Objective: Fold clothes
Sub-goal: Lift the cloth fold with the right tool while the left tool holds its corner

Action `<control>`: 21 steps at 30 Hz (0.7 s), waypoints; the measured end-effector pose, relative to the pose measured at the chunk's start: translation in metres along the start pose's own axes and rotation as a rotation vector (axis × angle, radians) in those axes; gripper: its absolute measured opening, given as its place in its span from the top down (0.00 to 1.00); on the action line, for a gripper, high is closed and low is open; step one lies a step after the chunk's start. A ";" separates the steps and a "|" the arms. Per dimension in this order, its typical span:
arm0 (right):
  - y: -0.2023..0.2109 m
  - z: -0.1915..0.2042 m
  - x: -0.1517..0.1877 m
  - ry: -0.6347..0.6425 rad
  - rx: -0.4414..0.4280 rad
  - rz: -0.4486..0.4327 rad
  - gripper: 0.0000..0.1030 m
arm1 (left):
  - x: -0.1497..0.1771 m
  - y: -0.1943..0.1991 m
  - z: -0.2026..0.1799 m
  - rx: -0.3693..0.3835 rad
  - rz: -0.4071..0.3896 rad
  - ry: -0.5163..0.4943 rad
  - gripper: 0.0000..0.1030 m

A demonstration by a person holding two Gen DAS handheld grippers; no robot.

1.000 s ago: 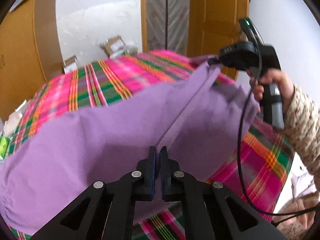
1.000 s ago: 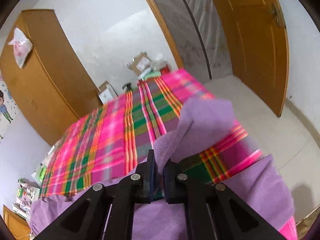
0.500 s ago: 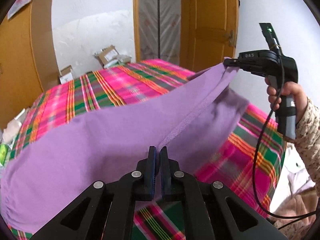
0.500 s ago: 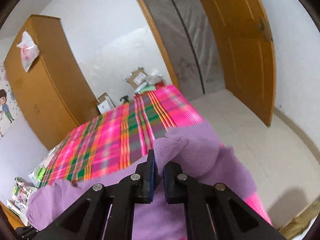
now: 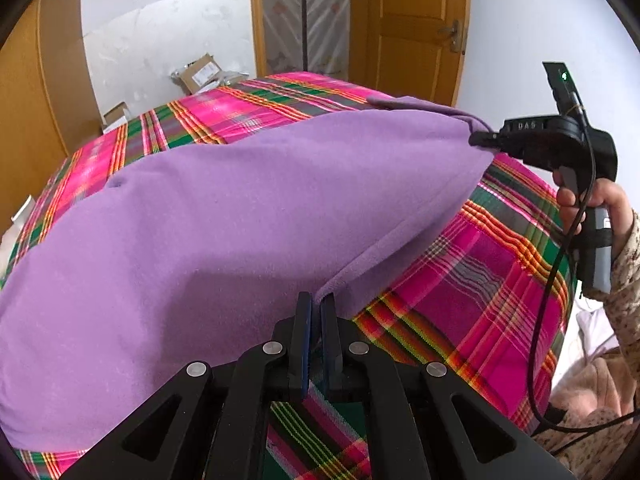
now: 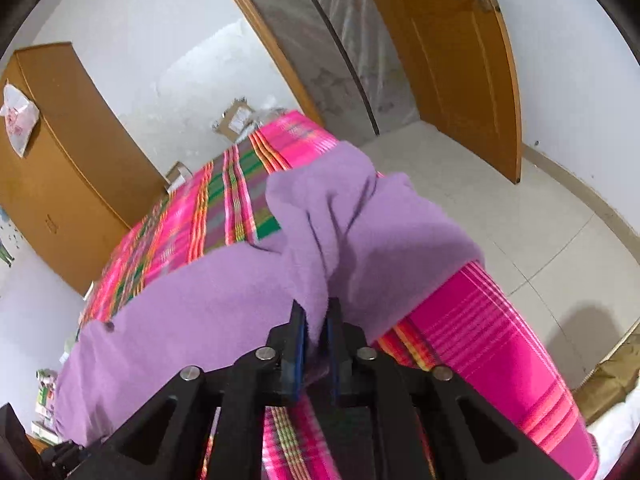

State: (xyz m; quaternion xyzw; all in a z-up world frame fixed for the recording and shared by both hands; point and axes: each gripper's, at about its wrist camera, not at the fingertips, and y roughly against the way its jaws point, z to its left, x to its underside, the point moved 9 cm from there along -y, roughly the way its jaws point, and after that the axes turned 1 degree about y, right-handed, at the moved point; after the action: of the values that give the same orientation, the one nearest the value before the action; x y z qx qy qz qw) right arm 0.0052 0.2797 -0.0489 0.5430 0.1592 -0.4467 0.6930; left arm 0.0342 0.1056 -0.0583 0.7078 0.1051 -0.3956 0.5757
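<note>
A purple fleece garment [image 5: 224, 216] is stretched above a bed covered in a pink, green and orange plaid sheet [image 5: 492, 280]. My left gripper [image 5: 316, 304] is shut on the garment's near edge. In the left wrist view the right gripper [image 5: 478, 139], held by a hand [image 5: 600, 200] in a patterned sleeve, pinches the far right corner and holds it raised. In the right wrist view my right gripper [image 6: 317, 314] is shut on a bunched fold of the same purple garment [image 6: 224, 292], which hangs down over the plaid sheet [image 6: 480, 336].
A wooden wardrobe [image 6: 60, 168] stands left of the bed. Cardboard boxes [image 5: 200, 74] lie past the bed's far end. An orange wooden door [image 5: 412, 24] and a plastic-covered doorway [image 5: 304, 16] are behind. Tiled floor [image 6: 540, 216] runs right of the bed.
Both grippers have kept their hold and lifted the purple garment. The right gripper moved further right and away from the left, pulling the cloth taut and spreading it wide over the bed.
</note>
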 end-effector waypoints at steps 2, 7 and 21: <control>0.003 0.000 -0.002 0.020 0.012 0.000 0.86 | 0.000 0.000 -0.001 0.003 0.005 -0.008 0.96; 0.011 0.000 -0.009 0.073 0.046 -0.004 0.74 | -0.001 0.001 -0.003 0.041 0.011 0.007 0.96; -0.061 0.040 -0.041 0.393 0.152 0.120 0.70 | -0.001 0.001 0.000 0.083 0.007 0.035 0.96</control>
State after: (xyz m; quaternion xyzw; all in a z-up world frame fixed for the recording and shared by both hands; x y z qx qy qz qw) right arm -0.0765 0.2612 -0.0430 0.6790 0.2244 -0.3009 0.6309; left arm 0.0344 0.1051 -0.0570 0.7384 0.0960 -0.3850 0.5452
